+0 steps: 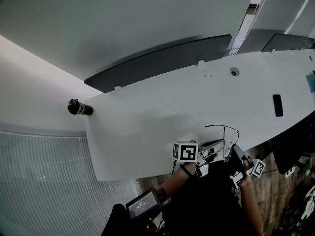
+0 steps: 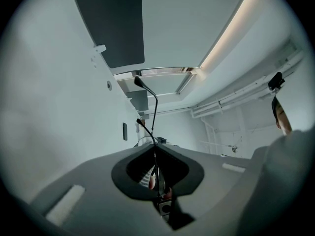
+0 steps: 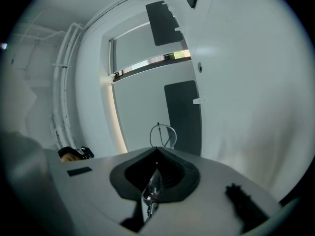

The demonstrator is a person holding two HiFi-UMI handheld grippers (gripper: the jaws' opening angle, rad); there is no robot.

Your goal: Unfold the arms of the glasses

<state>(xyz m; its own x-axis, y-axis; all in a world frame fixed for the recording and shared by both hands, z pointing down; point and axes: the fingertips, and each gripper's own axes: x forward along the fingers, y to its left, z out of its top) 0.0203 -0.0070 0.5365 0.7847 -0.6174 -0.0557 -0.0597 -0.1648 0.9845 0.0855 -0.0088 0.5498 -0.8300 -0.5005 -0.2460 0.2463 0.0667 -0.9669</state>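
The thin black wire glasses (image 1: 224, 127) hang just above the white table (image 1: 147, 117), near its front edge, between my two grippers. My left gripper (image 1: 214, 150) is shut on one arm of the glasses (image 2: 155, 113); that arm rises out of the closed jaws and curves to its tip. A second, shorter arm tip (image 2: 140, 123) shows beside it. My right gripper (image 1: 235, 154) is shut on the frame of the glasses. One lens (image 3: 151, 187) sits edge-on in the jaw recess and the other lens (image 3: 165, 135) stands beyond the tips.
A black cylinder (image 1: 79, 107) lies at the table's left corner. A small black slab (image 1: 278, 105) and a round fitting (image 1: 234, 72) are on the right part. Dark panels (image 1: 162, 60) run along the far edge. A wrist screen (image 1: 142, 204) shows below.
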